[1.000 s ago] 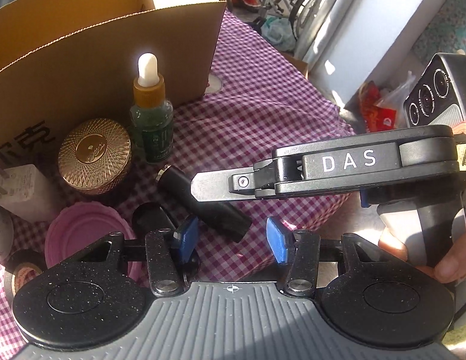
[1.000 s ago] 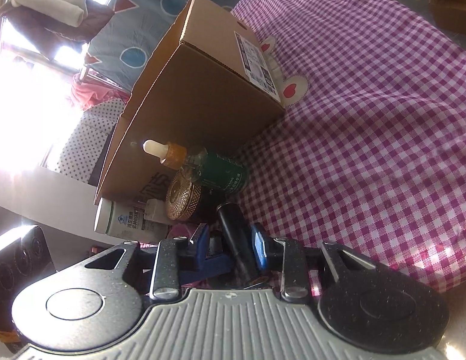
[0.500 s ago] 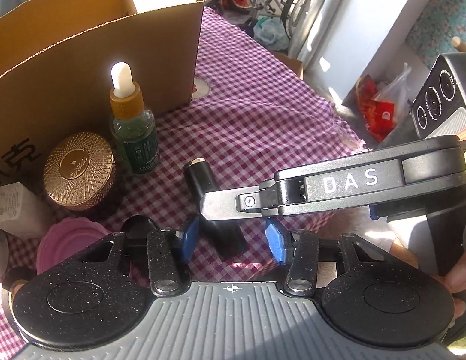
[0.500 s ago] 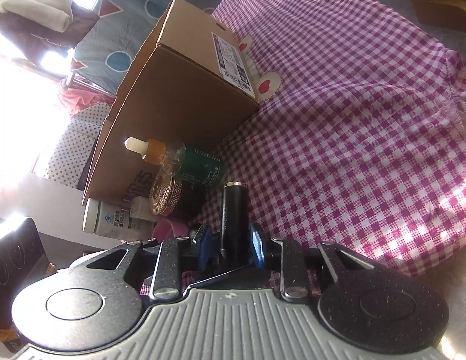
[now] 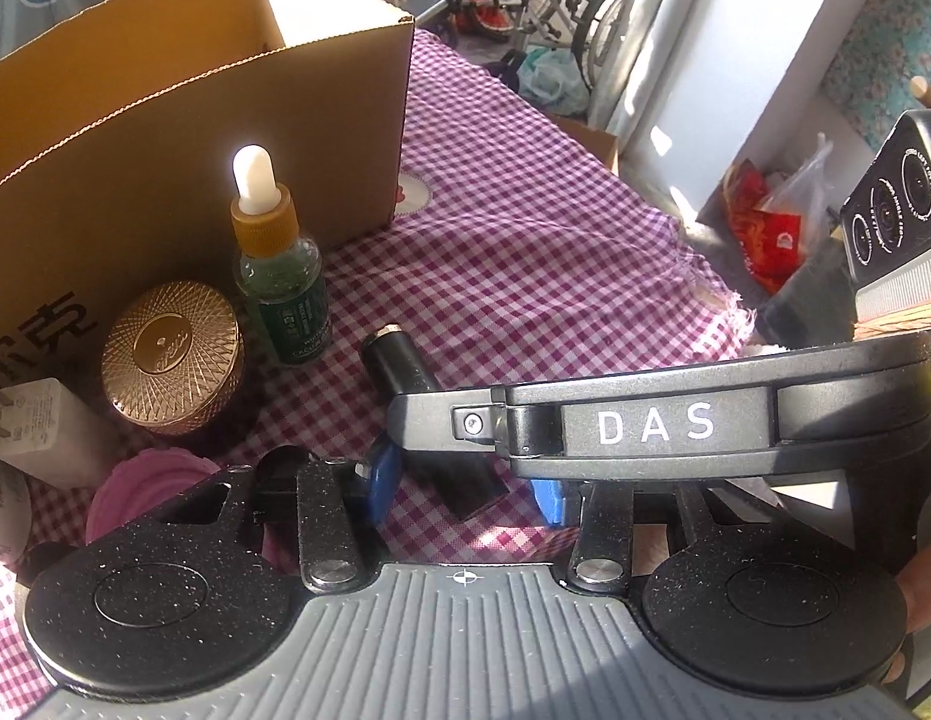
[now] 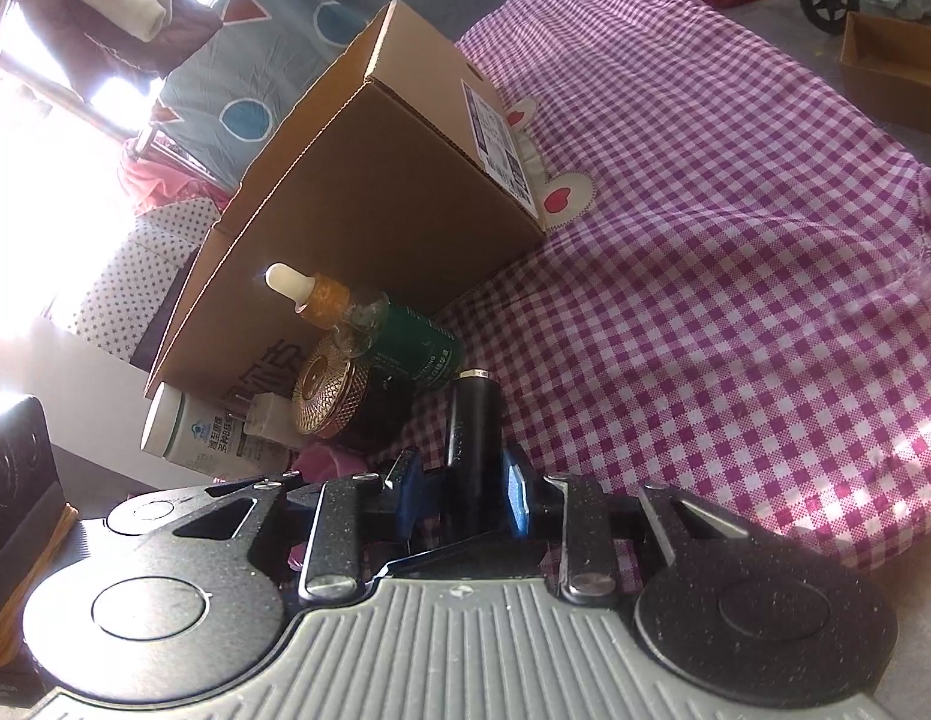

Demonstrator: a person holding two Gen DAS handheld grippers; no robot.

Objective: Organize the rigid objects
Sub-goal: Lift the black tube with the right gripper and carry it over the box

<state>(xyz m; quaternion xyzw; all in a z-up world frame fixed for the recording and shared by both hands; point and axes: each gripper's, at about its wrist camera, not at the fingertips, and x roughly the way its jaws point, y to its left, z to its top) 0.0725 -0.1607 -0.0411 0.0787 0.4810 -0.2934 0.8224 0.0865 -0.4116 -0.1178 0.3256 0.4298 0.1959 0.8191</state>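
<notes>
A black tube [image 6: 472, 432] sits between the blue pads of my right gripper [image 6: 459, 489], which is shut on it and holds it above the checked cloth. In the left wrist view the same black tube [image 5: 405, 363] pokes out under the right gripper's arm [image 5: 651, 423]. My left gripper [image 5: 465, 483] is open and empty, just below the tube. A green dropper bottle [image 5: 279, 276], a gold-lidded jar [image 5: 171, 357] and a white charger [image 5: 42, 429] stand in front of an open cardboard box [image 5: 195, 120].
A pink lid [image 5: 147, 486] lies by the left fingers. A white bottle [image 6: 195, 432] lies by the box. The purple checked cloth [image 6: 735, 270] stretches to the right, its edge at the far right. Bicycles and bags stand beyond the table.
The right gripper has closed on the black tube, turned it from lying across to pointing forward, and lifted it off the cloth. The left gripper stays open close beneath.
</notes>
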